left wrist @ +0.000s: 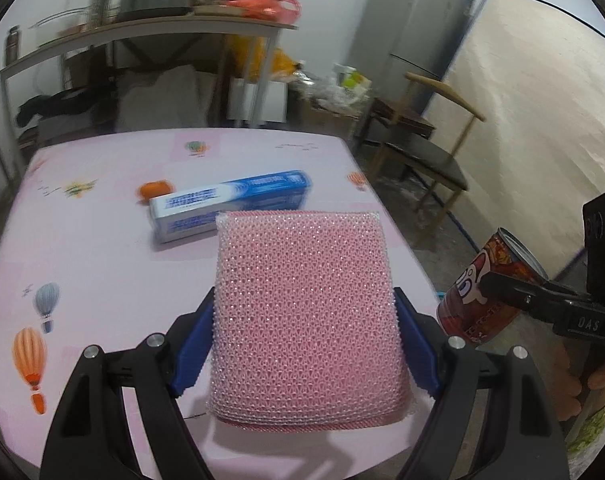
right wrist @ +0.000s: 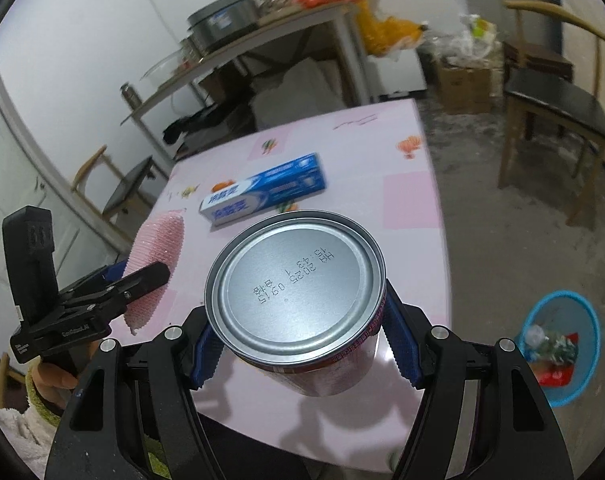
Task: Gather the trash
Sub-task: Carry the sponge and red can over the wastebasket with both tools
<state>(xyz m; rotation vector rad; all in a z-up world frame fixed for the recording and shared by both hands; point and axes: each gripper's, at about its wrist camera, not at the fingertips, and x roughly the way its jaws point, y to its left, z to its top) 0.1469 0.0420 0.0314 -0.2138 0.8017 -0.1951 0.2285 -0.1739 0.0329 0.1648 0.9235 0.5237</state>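
Note:
My left gripper [left wrist: 302,340] is shut on a pink mesh scouring sponge [left wrist: 302,312], its blue pads pressing both sides, held above the pink table [left wrist: 102,260]. My right gripper [right wrist: 298,340] is shut on a red drink can [right wrist: 294,280], silver end facing the camera; the can [left wrist: 478,300] also shows at the right edge of the left wrist view. The sponge [right wrist: 158,264] and left gripper appear at the left in the right wrist view. A blue toothpaste box [left wrist: 230,204] [right wrist: 266,196] lies on the table beyond both. A small orange object [left wrist: 154,190] sits behind the box.
A blue waste basket [right wrist: 558,340] with trash in it stands on the floor right of the table. Wooden chairs [right wrist: 554,112] stand to the right and the left [right wrist: 114,188]. A cluttered shelf table [left wrist: 142,36] and a fridge [left wrist: 414,28] line the far wall.

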